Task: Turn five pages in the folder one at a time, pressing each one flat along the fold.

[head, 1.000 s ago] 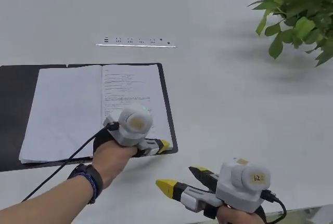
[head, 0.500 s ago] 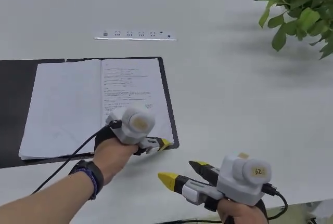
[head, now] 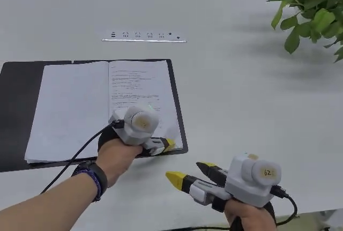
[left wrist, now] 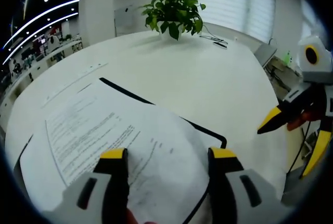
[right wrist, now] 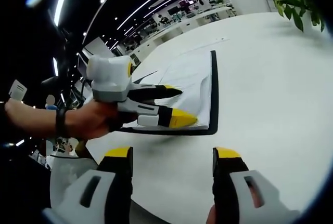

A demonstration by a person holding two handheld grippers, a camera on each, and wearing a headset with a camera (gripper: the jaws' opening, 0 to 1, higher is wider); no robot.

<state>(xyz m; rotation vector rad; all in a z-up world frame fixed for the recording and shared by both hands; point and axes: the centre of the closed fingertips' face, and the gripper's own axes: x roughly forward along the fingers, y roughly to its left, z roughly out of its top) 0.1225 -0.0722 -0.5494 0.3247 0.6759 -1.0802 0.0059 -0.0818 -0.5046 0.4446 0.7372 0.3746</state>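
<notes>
Currently the left gripper point(head: 163, 146) is at the near right corner of the open black folder point(head: 13, 113), which lies flat on the white table point(head: 241, 107). Its jaws stand apart, with the tips low over the printed right-hand page point(head: 142, 89). In the left gripper view that page bulges up between the two yellow-tipped jaws, one on either side of it. Cannot tell whether a tip touches the paper. The folder's black edge runs just ahead of the jaws, with bare table beyond it.

A hand point(head: 115, 158) with a dark wristband point(head: 90, 176) holds the left gripper, and a black cable point(head: 75, 161) trails back from it. The left-hand page point(head: 69, 107) looks blank and lies flat to the left of this gripper.

The right gripper point(head: 191, 172) hangs over bare table, to the right of the left gripper and nearer the person, off the folder. Its jaws are apart with nothing between them, and the tips point toward the left gripper. In the right gripper view the left gripper sits just ahead of the jaws, its two jaws spread at the folder's corner.

A power strip point(head: 144, 36) lies beyond the folder's far edge, well apart from both grippers. A green plant point(head: 313, 11) stands far off to the right, well beyond the right gripper.
</notes>
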